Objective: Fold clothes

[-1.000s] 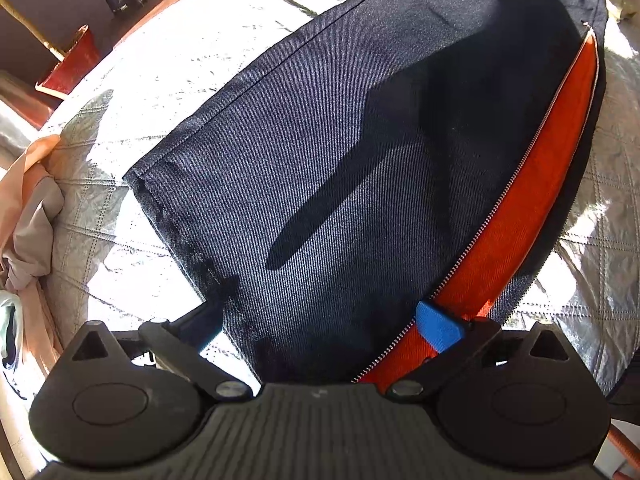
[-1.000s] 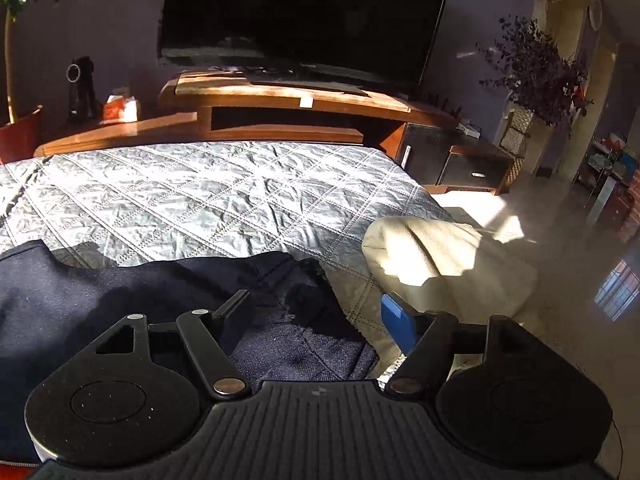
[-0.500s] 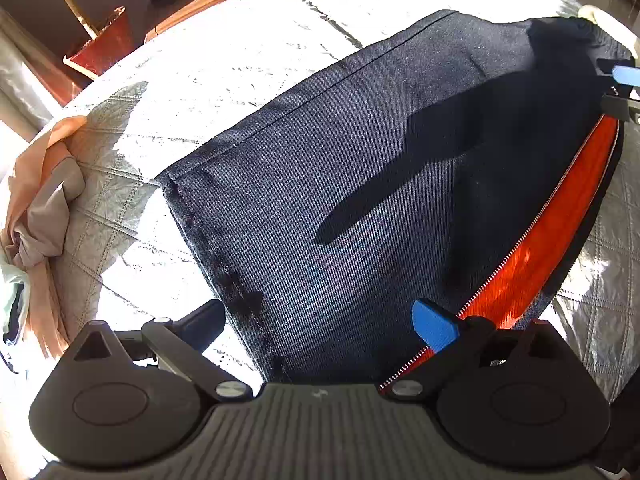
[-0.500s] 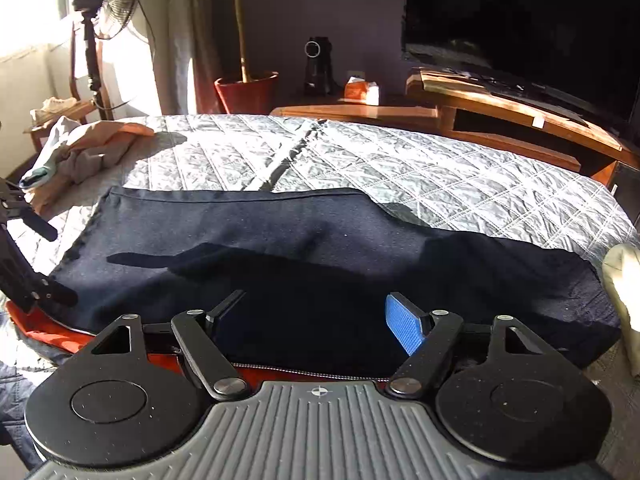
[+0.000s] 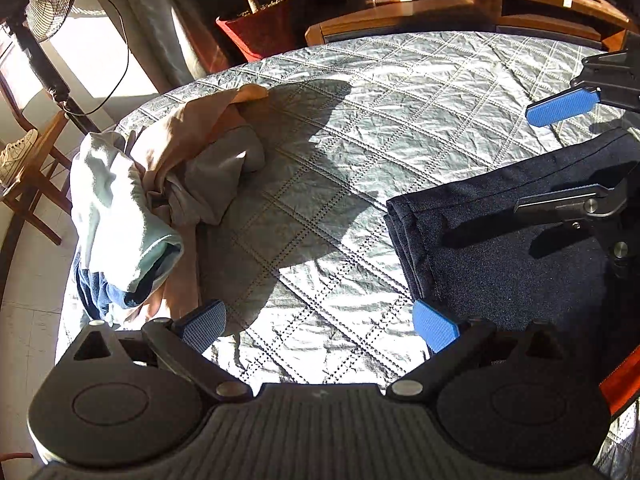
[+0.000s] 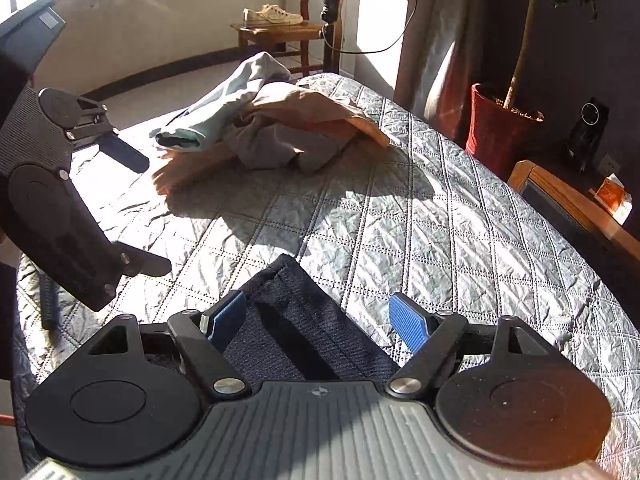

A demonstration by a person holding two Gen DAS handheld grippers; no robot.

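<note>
Both your grippers are spread wide right now and neither one is gripping anything. The left gripper hangs over bare quilt with its jaws apart, and the folded navy garment sits just off to its right side, the stacked fold edge facing toward the open middle of the bed. You can see a strip of orange lining poking out at the garment's near right side. Your right gripper is over the same navy garment, fingers straddling its narrow end without pinching it, the cloth's corner pointing out across the quilt. From the left wrist view that right gripper shows up at the far right, one blue pad above the garment's far edge and the dark finger over the cloth. Loads of free quilt between the garment and the pile of unfolded clothes, which is bunched up at the bed's far corner by the window, with some of it drooping over the edge. Past that corner there's a wooden chair with sneakers on it, and a red plant pot close beside the bed's long edge.
</note>
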